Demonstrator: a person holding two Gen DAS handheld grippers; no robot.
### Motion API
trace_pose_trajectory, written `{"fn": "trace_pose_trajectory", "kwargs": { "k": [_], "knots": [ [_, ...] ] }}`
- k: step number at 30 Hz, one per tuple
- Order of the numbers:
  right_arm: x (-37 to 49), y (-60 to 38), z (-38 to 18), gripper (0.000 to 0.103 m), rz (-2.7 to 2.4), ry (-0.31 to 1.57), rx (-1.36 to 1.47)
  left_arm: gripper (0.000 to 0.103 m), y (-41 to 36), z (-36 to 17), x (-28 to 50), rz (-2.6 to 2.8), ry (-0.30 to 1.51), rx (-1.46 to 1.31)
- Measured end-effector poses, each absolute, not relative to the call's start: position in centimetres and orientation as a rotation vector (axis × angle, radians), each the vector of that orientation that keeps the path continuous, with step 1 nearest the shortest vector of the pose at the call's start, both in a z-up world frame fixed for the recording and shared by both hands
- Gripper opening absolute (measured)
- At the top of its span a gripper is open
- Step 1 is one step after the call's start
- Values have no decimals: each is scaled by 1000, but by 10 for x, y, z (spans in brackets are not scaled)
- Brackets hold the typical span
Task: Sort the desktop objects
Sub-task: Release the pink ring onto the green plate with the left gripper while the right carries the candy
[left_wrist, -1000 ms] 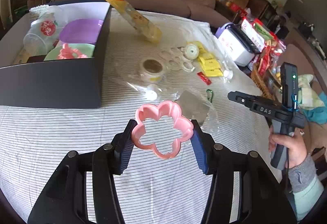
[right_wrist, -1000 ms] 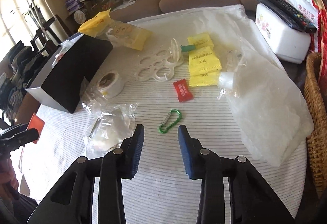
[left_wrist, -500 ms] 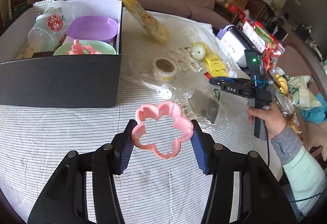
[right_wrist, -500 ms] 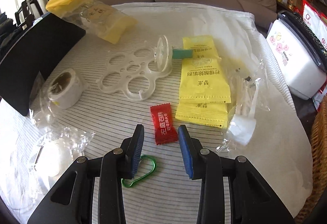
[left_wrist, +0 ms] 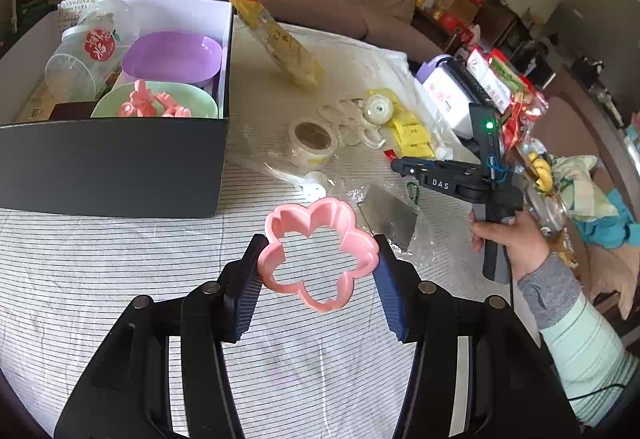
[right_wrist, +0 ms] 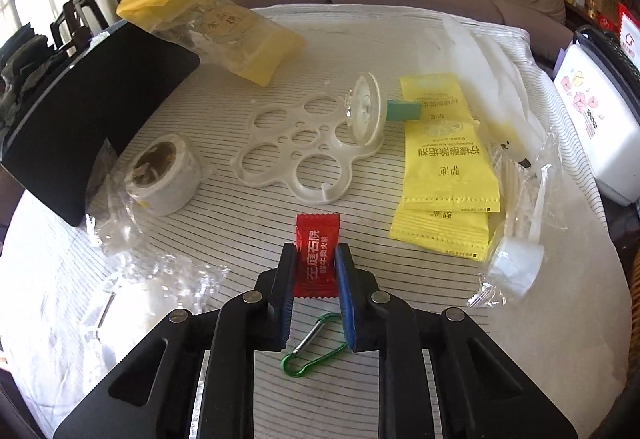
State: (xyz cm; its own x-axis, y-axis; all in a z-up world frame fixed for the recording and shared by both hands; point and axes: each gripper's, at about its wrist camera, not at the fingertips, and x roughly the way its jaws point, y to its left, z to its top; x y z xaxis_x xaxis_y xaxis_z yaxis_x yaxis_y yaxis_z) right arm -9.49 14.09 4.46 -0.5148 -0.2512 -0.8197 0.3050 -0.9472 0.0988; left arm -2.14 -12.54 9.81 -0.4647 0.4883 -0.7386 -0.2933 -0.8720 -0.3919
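Jaws of the right gripper (right_wrist: pixel 315 265) have just been closing onto the red candy packet (right_wrist: pixel 316 254) lying on the striped cloth; pickup looks imminent. Left gripper (left_wrist: pixel 318 267) clamps the pink flower cutter (left_wrist: pixel 318 251), black box (left_wrist: pixel 112 167) beyond.

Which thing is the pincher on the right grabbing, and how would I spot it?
Find the striped tablecloth, then the yellow packets lying on it. Just beside them, nearer the camera, the right gripper has just been closing on a small red candy wrapper. It is the only red thing there, with white writing and crimped ends.
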Motion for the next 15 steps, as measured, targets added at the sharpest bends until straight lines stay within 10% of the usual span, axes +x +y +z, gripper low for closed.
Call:
{"fn": "trace_pose_trajectory", "kwargs": {
  "k": [15],
  "knots": [
    [-13,65,155,19,-2338,-156,1028,49,-220,145,-122,2502,-210,-1308]
  ]
}}
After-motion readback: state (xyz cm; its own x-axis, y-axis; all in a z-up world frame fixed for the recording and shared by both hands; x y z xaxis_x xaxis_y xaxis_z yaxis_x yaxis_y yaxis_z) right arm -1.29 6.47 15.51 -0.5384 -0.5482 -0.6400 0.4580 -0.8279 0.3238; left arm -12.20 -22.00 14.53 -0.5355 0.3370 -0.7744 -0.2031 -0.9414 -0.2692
